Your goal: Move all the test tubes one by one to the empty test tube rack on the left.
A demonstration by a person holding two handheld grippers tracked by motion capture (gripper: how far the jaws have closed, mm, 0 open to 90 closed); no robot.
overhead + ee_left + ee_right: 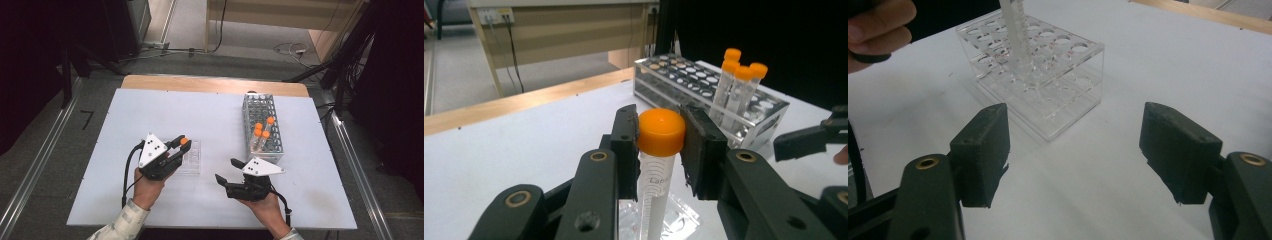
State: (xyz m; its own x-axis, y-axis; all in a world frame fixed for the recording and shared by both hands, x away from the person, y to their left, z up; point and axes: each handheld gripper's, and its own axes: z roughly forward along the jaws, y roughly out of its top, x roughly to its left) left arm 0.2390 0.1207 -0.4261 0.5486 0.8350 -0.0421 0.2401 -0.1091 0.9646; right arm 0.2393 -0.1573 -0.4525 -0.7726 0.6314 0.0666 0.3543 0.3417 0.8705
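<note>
My left gripper (pixel 181 143) (pixel 660 150) is shut on an orange-capped clear tube (pixel 659 165), with both pads pressed on its cap (pixel 184 141). The tube hangs upright over a clear acrylic rack (pixel 192 159) (pixel 1035 75), its tip down among the rack's holes (pixel 1020 35). My right gripper (pixel 229 171) (pixel 1075 150) rests low on the white table, open, with nothing between its jaws; it points at the clear rack. A metal wire rack (pixel 262 127) (pixel 704 90) at the right holds several more orange-capped tubes (pixel 261 131) (pixel 739 85).
The white tabletop (pixel 210 120) has a wooden strip (pixel 215 85) along its far edge. Beyond it lie the floor, cables and a wooden desk (pixel 559 30). Dark equipment stands at both sides. Bare table stretches left of the clear rack.
</note>
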